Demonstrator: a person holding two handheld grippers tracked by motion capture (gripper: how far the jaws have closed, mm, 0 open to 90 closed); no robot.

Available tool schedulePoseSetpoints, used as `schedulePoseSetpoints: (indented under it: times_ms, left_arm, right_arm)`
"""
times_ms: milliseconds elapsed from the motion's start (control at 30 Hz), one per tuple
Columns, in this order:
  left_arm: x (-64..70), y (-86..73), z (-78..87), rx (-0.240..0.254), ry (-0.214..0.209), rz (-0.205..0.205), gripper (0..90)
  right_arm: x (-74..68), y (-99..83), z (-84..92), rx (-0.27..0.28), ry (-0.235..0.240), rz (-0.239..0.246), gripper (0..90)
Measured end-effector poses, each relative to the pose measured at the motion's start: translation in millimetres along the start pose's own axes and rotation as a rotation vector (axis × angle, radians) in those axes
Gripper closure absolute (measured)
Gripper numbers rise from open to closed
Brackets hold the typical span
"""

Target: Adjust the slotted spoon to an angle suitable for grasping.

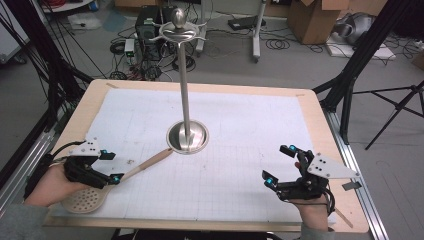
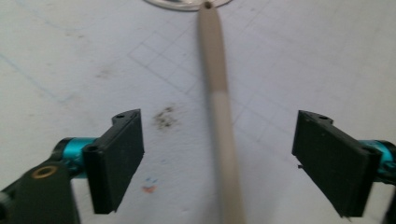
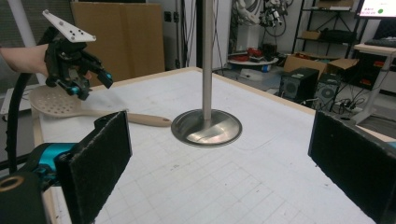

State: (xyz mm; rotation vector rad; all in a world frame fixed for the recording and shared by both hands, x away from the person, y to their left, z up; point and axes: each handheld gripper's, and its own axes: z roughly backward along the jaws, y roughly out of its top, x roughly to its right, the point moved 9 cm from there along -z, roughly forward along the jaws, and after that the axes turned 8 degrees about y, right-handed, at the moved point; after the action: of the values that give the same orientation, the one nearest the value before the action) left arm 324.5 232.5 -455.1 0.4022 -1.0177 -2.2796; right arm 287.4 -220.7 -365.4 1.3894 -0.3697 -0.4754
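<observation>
A beige slotted spoon (image 1: 85,199) lies flat at the table's front left, its handle (image 1: 147,165) pointing toward the steel stand's round base (image 1: 187,137). My left gripper (image 1: 111,166) is open and straddles the handle (image 2: 218,107), which runs between the two black pads (image 2: 119,154) without touching either. From the right gripper view, the left gripper (image 3: 93,81) hovers just above the spoon (image 3: 56,105). My right gripper (image 1: 279,165) is open at the front right with nothing between its pads (image 3: 98,161), facing the stand base (image 3: 207,127).
The stand's tall pole (image 1: 184,75) rises from mid-table and ends in hooked arms and a knob (image 1: 179,20). White gridded paper (image 1: 240,125) covers the wooden tabletop. Cables, boxes and tripod legs lie on the floor beyond the table.
</observation>
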Motion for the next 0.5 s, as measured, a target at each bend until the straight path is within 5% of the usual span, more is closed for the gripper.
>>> schedulePoseSetpoints:
  times_ms: [500]
  left_arm:
    - [17.4, 3.7, -6.5, -0.017, 0.041, -0.030, 10.2]
  right_arm:
    - [7.3, 5.8, -11.7, 0.022, 0.036, -0.009, 4.8]
